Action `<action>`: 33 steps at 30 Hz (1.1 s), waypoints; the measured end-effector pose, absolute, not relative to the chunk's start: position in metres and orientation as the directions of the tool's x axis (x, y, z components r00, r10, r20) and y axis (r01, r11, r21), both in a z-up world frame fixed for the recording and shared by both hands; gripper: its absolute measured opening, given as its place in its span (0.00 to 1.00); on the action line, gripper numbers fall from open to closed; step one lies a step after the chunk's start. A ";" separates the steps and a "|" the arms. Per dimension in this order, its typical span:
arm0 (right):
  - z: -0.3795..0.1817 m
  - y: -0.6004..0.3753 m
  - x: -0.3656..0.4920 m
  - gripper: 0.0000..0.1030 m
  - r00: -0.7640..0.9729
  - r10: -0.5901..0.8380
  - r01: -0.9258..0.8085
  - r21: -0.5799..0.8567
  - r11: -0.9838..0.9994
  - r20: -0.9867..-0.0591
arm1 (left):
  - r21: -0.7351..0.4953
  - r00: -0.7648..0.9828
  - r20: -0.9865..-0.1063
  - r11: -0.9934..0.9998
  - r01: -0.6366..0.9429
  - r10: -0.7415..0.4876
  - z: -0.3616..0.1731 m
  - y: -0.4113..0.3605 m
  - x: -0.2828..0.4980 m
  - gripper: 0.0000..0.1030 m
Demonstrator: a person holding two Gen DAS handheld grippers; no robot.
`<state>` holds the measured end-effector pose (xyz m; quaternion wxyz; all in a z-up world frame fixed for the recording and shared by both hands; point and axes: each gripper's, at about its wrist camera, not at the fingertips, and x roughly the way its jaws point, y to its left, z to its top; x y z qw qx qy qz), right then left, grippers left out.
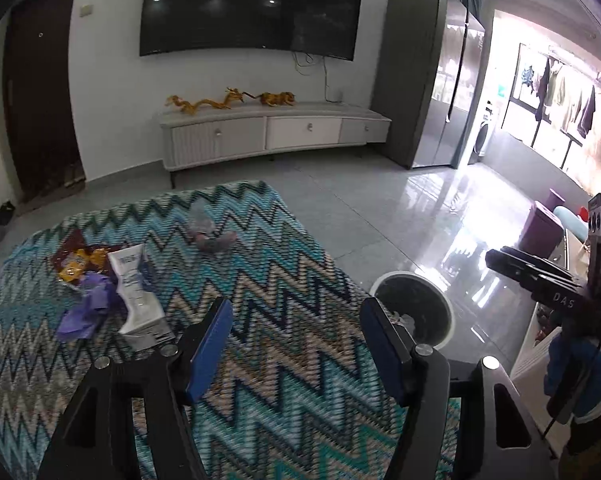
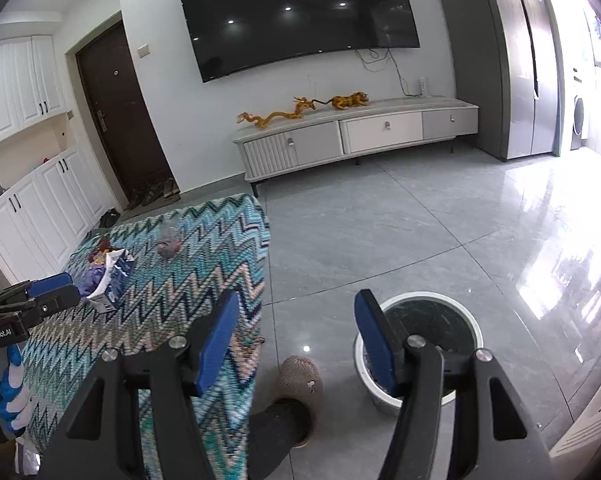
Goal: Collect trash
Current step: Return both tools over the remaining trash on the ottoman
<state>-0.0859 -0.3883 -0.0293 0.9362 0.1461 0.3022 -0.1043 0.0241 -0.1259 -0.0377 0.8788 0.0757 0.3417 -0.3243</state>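
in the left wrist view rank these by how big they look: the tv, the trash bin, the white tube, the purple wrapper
1. tv, by far the largest
2. trash bin
3. white tube and purple wrapper: they look about alike and overlap, so no ranking between them

The tv is farthest away, so its lead is real.

Daylight from the right flared white across the glossy floor; the zigzag cloth blurred, and fisheye edges curved and darkened.

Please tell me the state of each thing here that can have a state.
left gripper: open, empty
right gripper: open, empty
bin: upright, lidless
white tube: lying on the table cloth
snack wrapper: crumpled
television: off
door: closed
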 end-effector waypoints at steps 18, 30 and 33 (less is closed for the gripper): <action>0.003 -0.251 -0.054 0.57 0.789 0.054 0.118 0.237 0.964 -0.612 | -0.150 0.694 -0.622 0.925 0.349 -0.362 -0.072 0.080 0.036 0.69; 0.007 -0.221 -0.028 0.57 0.789 0.077 0.075 0.220 0.973 -0.610 | -0.188 0.689 -0.646 0.943 0.274 -0.329 -0.080 0.143 0.054 0.69; 0.001 -0.219 -0.019 0.57 0.784 0.089 0.073 0.233 0.970 -0.615 | -0.186 0.681 -0.654 0.942 0.279 -0.331 -0.083 0.146 0.056 0.69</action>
